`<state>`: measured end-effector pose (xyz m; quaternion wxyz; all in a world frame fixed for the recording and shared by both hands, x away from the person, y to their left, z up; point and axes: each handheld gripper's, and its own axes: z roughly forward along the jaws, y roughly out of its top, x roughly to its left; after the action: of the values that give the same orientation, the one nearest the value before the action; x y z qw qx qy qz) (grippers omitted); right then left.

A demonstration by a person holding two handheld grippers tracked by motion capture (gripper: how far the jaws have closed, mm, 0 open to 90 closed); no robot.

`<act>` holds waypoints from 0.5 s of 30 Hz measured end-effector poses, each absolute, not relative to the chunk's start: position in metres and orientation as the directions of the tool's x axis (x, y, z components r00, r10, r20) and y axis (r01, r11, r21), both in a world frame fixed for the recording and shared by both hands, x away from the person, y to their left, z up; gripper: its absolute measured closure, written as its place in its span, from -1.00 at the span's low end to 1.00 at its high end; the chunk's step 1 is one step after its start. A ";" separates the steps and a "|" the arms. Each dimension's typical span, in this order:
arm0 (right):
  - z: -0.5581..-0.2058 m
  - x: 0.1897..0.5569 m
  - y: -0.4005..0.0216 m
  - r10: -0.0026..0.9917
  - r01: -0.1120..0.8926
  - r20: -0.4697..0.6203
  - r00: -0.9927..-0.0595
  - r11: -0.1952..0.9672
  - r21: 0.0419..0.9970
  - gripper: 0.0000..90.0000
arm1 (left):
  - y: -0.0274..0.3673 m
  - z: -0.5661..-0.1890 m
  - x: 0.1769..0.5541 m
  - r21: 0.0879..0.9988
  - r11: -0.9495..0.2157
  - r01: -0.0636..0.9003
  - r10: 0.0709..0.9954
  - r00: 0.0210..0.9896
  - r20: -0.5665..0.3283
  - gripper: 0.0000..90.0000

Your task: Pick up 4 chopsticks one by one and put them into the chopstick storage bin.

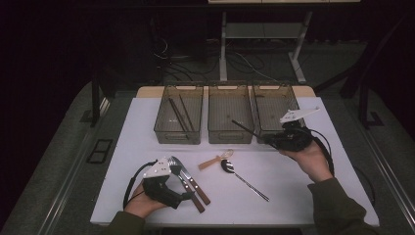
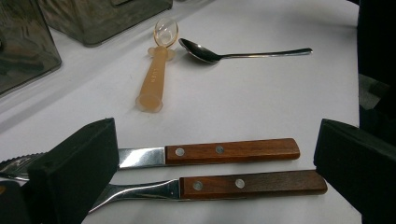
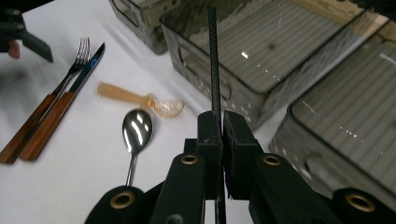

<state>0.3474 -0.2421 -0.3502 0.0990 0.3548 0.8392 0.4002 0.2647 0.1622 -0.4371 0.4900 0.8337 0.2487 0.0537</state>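
My right gripper (image 1: 271, 141) (image 3: 222, 126) is shut on a thin black chopstick (image 1: 247, 128) (image 3: 214, 70), which points over the front wall of the middle bin (image 1: 228, 136). A similar pair of chopsticks (image 1: 178, 115) lies in the left bin (image 1: 161, 128). My left gripper (image 1: 185, 196) (image 2: 215, 154) rests low at the front left, open. A wooden-handled knife (image 2: 231, 150) and fork (image 2: 252, 183) lie flat on the table between its jaws, untouched by the pads. Mid-table lie an orange baby spoon (image 1: 215, 159) (image 2: 156, 74) (image 3: 140, 100) and a metal spoon (image 1: 242, 178) (image 2: 233, 53) (image 3: 136, 130).
Three clear grey bins stand in a row at the back of the white table (image 1: 293, 186); the right bin (image 1: 274, 93) and the middle one hold no cutlery. The table's front edge runs close to both forearms. Cables and a stand lie on the floor beyond.
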 end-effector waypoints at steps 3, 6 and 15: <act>-0.347 0.356 -0.230 0.675 0.512 0.120 -0.728 0.419 0.750 0.92 | 0.163 -0.437 0.265 0.844 -0.394 0.363 0.468 0.870 -0.156 -1.00; -0.342 0.366 -0.217 0.676 0.507 0.119 -0.727 0.411 0.758 0.92 | 0.162 -0.437 0.265 0.844 -0.396 0.362 0.465 0.872 -0.156 -1.00; -0.329 0.395 -0.174 0.686 0.500 0.110 -0.719 0.400 0.768 0.92 | 0.161 -0.437 0.265 0.844 -0.398 0.359 0.458 0.875 -0.156 -1.00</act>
<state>0.3952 -0.1739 -0.3290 0.1123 0.3574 0.8291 0.4149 0.2645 0.1615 -0.4365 0.4908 0.8347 0.2448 0.0505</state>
